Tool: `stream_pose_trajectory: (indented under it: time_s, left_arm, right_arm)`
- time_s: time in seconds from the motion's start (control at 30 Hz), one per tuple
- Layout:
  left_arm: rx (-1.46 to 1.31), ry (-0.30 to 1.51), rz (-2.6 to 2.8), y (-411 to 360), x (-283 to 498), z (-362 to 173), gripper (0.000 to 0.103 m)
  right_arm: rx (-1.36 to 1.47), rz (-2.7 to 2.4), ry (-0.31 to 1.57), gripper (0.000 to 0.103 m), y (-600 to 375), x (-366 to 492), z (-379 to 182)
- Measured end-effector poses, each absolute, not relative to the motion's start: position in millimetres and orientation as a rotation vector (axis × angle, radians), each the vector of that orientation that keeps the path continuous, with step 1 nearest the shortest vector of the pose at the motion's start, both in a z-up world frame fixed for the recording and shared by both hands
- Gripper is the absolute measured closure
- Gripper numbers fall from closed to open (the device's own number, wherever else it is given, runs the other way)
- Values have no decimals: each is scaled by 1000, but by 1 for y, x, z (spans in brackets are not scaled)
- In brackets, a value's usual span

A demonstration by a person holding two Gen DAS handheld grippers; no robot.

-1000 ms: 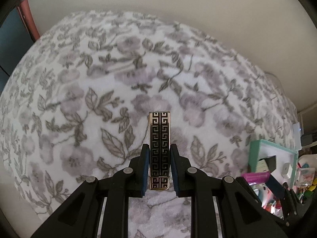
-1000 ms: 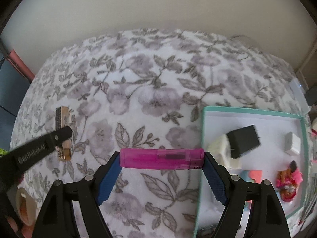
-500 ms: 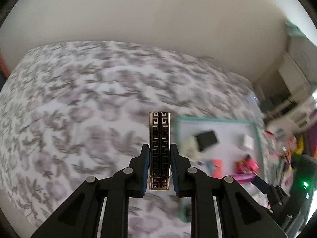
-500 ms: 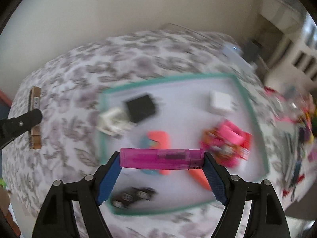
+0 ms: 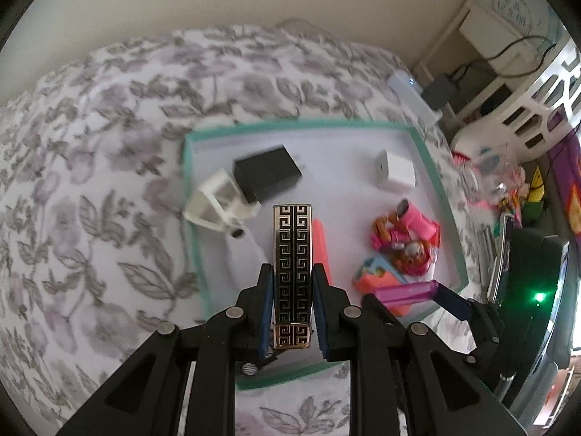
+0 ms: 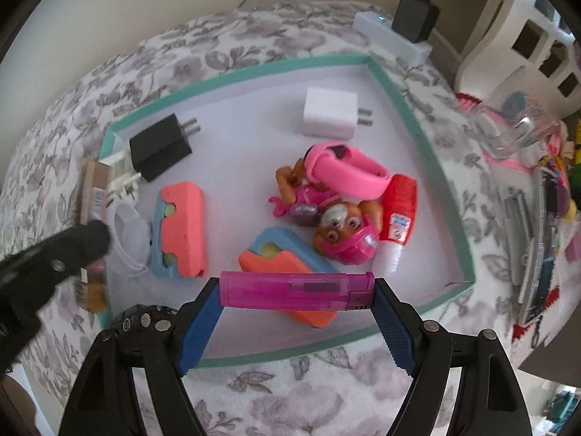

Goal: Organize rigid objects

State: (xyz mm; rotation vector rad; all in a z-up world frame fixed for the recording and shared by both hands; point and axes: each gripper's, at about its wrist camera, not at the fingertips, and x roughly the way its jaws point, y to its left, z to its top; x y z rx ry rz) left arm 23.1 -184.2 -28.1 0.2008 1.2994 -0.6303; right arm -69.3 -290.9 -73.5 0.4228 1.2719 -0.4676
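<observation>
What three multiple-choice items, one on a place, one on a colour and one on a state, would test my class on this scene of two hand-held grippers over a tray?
1. Where does the white charger lie?
A. on the floral bedspread
B. in the teal-rimmed tray
C. between gripper jaws

2. What colour is the lighter in the right gripper?
A. translucent pink
B. green
C. black

3. How does the left gripper stand?
A. open and empty
B. shut on a charger
C. shut on the patterned black and gold lighter

Key: 1 B, it rests on the tray's white floor; 2 A, its pink body spans the blue pads; 3 C, both pads press its sides.
</observation>
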Motion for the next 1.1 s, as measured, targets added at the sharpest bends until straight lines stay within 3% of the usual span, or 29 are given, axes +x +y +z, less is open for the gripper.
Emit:
stream_pose_trajectory:
  time_s: [0.17,0.23,0.3,0.4,0.47,0.63,1.1]
  left_arm:
    - [197,1345,-615,-183,21,-43,81]
    - [195,1336,-613,-180,19,-42,68]
    - [186,1324,-608,-175,16,-40,39]
    - [168,1304,-595,-165,11,-35,34]
    - [167,1281,-559,-156,12,-34,21]
    - [173,1224,-424,-126,16,-33,8]
    - [229,1190,-287,-71,6,-36,6]
  right_arm:
    - [430,-464,1280,20,-290,-70,-82]
    - [427,-463,1276,19,-289,-70,-82]
    - [429,-455,1269,17,-286,-71,-82]
    - [415,-443,1255,7,-280,-72,-81]
    - [401,-437,1244,5,-275,-73,-79]
    - [384,-429,1211,0,-264,-79,-71]
    - [407,-440,1136,0,-253,-106,-50]
